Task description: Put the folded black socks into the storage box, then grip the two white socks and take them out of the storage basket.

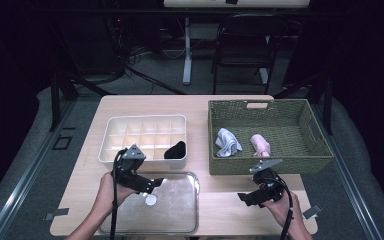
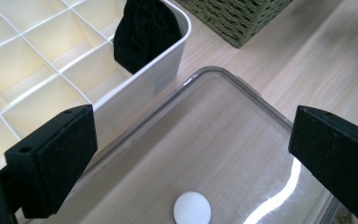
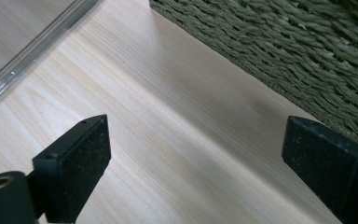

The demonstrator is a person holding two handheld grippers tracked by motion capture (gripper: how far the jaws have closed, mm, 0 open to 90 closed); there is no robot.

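Both tools open and empty. Right tool (image 1: 247, 197) low on worktop (image 1: 220, 210); pink roll (image 1: 260, 144) in basket (image 1: 265, 165) at its 12 o'clock, long axis 12–6. Left tool (image 1: 152, 186) farther, over tray (image 1: 195, 200). Right hand nearer.

Readable text: none found in any view.
White divided organiser (image 1: 143, 131): plain walls, no label or number, ahead of the left gripper (image 1: 152, 186).
Black rolled cloth (image 2: 144, 30): no tag or brand legible, in the organiser's corner compartment, ahead of the left gripper.
Clear tray (image 2: 242, 88): unmarked; the white round disc (image 2: 192, 208) in it, between the left gripper's jaws, carries no print.
Woven basket (image 3: 279, 56): no label on the wall facing the right gripper (image 1: 247, 198).
Gripper pads (image 3: 77, 163): bare black, no markings.
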